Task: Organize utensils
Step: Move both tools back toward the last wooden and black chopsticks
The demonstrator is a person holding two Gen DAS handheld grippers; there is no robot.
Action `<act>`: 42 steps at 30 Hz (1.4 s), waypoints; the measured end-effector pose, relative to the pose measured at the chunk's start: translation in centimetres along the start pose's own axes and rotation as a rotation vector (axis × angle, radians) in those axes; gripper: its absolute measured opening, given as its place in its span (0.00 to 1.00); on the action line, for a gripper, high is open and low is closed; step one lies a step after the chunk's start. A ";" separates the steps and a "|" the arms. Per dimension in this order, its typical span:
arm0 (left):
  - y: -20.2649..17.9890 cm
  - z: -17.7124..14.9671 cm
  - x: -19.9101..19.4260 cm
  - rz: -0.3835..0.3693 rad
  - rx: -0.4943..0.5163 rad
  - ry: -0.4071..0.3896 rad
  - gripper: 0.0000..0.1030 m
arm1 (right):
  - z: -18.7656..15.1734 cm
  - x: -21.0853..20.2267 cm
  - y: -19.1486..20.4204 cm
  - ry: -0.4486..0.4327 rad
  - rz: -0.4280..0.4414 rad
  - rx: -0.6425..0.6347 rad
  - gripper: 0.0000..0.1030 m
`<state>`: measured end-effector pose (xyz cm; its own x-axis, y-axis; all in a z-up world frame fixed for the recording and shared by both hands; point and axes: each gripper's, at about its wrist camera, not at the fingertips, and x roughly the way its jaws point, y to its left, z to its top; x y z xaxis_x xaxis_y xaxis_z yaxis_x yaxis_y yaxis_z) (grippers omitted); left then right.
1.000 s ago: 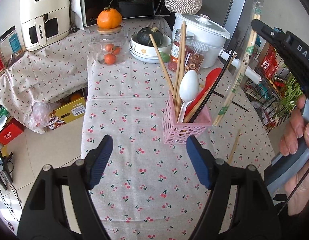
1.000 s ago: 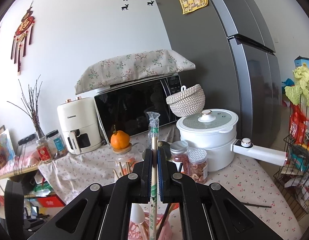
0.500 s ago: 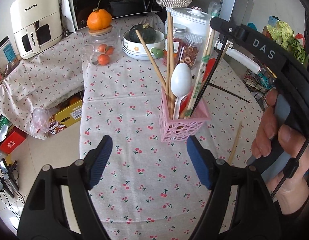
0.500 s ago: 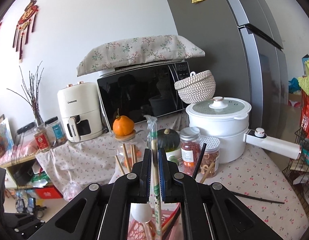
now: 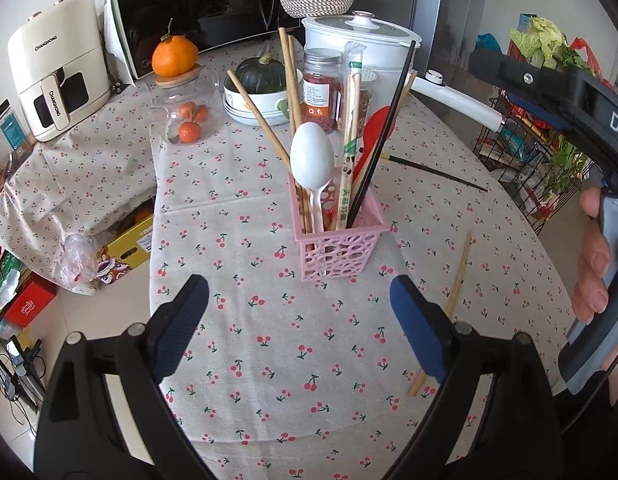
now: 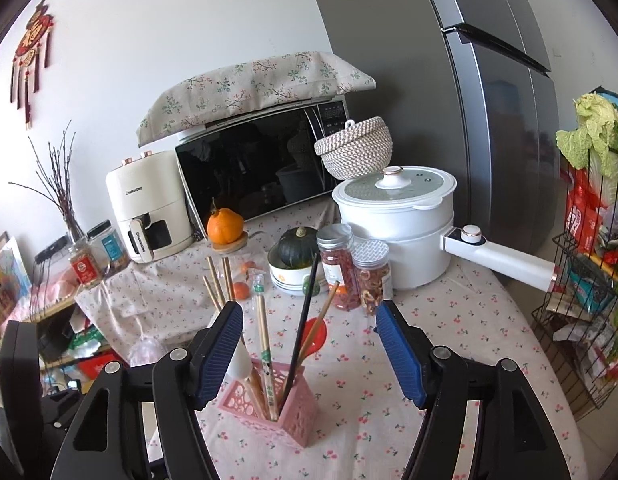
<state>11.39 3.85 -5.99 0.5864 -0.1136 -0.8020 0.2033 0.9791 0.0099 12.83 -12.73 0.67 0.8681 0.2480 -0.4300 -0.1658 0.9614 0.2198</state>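
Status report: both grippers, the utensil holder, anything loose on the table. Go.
Right gripper jaws just opened, wrapped chopsticks standing in pink holder. Left gripper open, empty. Wooden chopstick, black chopstick loose on table.

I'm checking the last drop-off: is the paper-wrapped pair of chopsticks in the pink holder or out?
In. The wrapped chopsticks stand upright in the pink holder beside the white spoon; the right gripper, jaws just opened, holds nothing.

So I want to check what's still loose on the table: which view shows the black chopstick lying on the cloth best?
The left wrist view: the loose black chopstick lies in full on the tablecloth behind the pink holder. The right wrist view does not show it; only the black chopstick standing in the holder appears there.
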 end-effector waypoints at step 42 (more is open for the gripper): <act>-15.9 0.4 11.5 -0.199 0.179 0.295 0.63 | -9.7 -0.8 -18.2 0.736 -0.305 0.022 0.87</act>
<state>15.22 -13.10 -15.16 0.2763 -0.2189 -0.9358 0.4392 0.8948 -0.0797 10.60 -29.27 -11.52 0.3402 -0.0034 -0.9403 0.0454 0.9989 0.0128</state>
